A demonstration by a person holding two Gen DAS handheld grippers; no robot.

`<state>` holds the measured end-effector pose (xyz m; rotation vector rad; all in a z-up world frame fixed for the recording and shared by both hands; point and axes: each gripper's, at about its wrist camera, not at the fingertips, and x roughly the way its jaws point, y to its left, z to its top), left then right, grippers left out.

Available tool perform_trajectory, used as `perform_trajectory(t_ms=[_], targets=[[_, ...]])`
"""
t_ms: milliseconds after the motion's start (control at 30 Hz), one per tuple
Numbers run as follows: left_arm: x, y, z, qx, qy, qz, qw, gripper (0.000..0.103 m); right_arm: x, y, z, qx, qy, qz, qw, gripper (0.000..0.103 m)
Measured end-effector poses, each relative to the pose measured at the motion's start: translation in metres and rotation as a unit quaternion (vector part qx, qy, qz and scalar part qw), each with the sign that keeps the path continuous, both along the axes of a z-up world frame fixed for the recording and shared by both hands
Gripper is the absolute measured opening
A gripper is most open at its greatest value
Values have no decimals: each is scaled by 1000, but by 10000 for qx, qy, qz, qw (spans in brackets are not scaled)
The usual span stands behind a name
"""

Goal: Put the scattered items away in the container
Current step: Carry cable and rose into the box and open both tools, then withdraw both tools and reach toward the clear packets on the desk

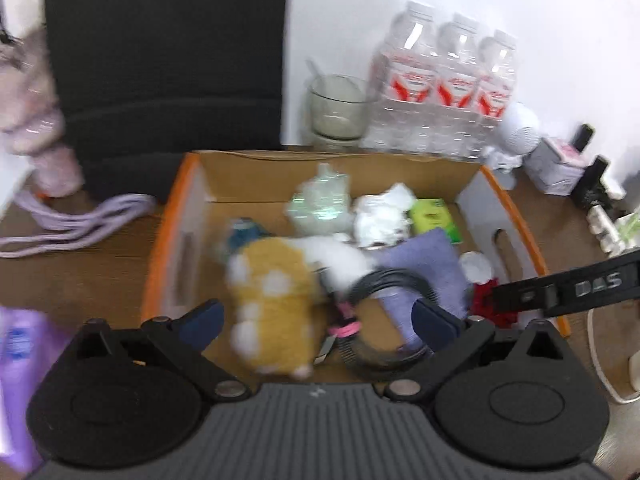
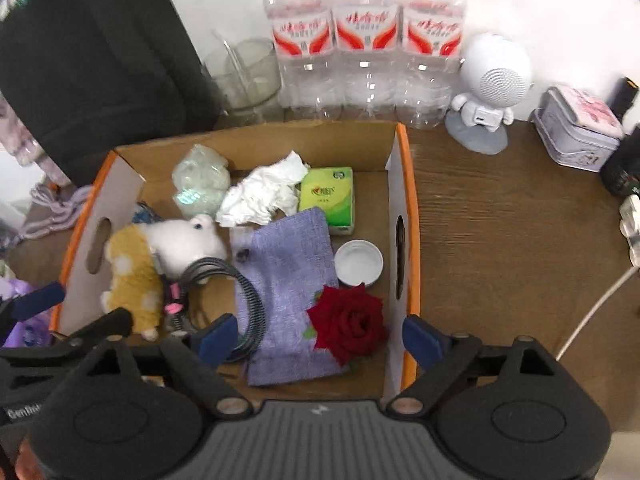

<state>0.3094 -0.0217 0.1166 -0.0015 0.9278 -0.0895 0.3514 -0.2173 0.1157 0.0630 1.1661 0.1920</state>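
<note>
A cardboard box with orange edges [image 1: 184, 224] [image 2: 410, 208] sits on the wooden table. Inside lie a yellow and white plush toy [image 1: 276, 292] [image 2: 136, 276], a coiled black cable [image 1: 396, 280] [image 2: 240, 292], a purple cloth pouch [image 1: 424, 260] [image 2: 288, 256], a red rose [image 2: 348, 322], a white lid [image 2: 358, 262], crumpled tissue [image 2: 264, 194], a green tissue pack [image 2: 328, 194] and a clear wrapper [image 2: 202, 184]. My left gripper [image 1: 316, 322] is open and empty above the plush. My right gripper [image 2: 320, 338] is open and empty above the rose.
Three water bottles [image 2: 364, 36], a glass bowl [image 2: 248, 76], a white robot figure [image 2: 488, 88] and a tin [image 2: 576, 128] stand behind and right of the box. A purple pack [image 1: 20, 360] and lilac cord [image 1: 80, 220] lie left. A black chair back [image 1: 164, 60] is behind.
</note>
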Motion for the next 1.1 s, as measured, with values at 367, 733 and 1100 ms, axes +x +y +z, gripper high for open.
perform_trajectory(t_ms=[367, 733, 1100], targets=[[-124, 9, 24, 220, -2812, 380, 9586, 103, -143, 26, 18, -26, -3417, 73, 9398, 99], [-262, 20, 17, -7, -3083, 282, 9509, 103, -287, 8, -9, 623, -3409, 7, 9380, 100], [-428, 9, -50, -225, -2938, 586, 9538, 103, -470, -13, -74, -27, -3729, 179, 9277, 102]])
